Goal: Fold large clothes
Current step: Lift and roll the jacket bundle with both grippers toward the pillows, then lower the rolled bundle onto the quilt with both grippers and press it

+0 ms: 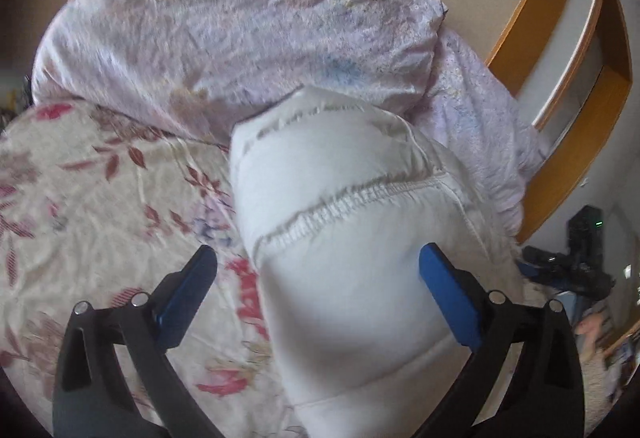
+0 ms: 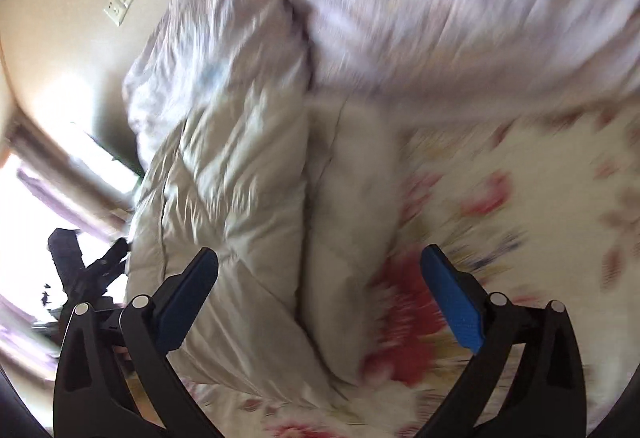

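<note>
Nearest the lens, the left gripper (image 1: 318, 258) is seen with its jaws spread as wide as they go, nothing pinched, the white garment (image 1: 340, 222) lying loose between the blue pads without being pressed. The right gripper (image 2: 319, 258) is likewise fully parted and empty over the same white bundle (image 2: 348, 198), though that view is badly smeared. With no hold taken, a slack fold could be expected to spring open; a pinch made now might gather only the top layer, or the floral bedsheet (image 1: 100, 198) beneath along with it. The garment is found on the bed, already doubled into a thick pad, a stitched hem running across it, and appears soft, bulky and wrinkled. Its far end is tucked against the lilac quilt (image 1: 240, 26) heaped at the bed's far edge.
</note>
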`<state>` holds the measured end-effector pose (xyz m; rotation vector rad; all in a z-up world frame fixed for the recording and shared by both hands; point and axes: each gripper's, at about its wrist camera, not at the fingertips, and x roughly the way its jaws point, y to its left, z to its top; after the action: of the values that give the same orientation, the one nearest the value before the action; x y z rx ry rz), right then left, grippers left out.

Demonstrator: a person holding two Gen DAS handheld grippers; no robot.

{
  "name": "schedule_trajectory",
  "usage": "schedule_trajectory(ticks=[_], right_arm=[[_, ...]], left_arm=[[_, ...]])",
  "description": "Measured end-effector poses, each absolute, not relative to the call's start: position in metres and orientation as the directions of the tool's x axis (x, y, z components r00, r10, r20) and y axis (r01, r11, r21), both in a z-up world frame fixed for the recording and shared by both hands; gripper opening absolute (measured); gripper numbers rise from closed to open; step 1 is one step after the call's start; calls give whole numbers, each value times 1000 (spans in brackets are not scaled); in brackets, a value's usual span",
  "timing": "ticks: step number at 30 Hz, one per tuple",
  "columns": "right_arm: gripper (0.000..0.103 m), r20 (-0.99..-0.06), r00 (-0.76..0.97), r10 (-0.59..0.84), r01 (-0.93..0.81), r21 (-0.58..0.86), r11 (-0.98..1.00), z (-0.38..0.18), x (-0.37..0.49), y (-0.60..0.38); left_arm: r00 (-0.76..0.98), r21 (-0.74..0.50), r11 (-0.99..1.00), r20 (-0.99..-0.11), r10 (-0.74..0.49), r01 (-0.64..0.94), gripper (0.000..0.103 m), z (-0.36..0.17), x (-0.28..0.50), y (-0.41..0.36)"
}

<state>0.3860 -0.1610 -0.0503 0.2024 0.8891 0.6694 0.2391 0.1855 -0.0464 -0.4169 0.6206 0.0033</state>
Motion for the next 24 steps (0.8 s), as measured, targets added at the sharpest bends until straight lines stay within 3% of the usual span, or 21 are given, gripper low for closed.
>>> schedule_trajectory(ticks=[3,6,8,11,18,24], right_arm=[[99,-599,562,570,-481,324,815,-23,367,-145],[82,-568,640,518,-507,194,840,-7,356,-107],[61,-557,687,467,-507,93,857,-7,359,-84],[46,-547,707,449,-521,27,853,-14,368,-78],[39,-565,720,404,-511,-37,859,-35,377,-76],[38,-614,695,374,-487,-21,873,-61,390,-85]], left_arm=[[815,-332,930,-576,-66,-160,101,-31,238,186],[788,-286,940,-614,-29,-188,101,-23,249,179],[778,-226,951,-628,21,-208,101,-20,259,171],[768,-129,970,-635,79,-206,101,-15,274,153],[767,87,980,-612,192,-176,101,-21,294,114],[762,71,988,-630,151,-138,101,-40,307,104]])
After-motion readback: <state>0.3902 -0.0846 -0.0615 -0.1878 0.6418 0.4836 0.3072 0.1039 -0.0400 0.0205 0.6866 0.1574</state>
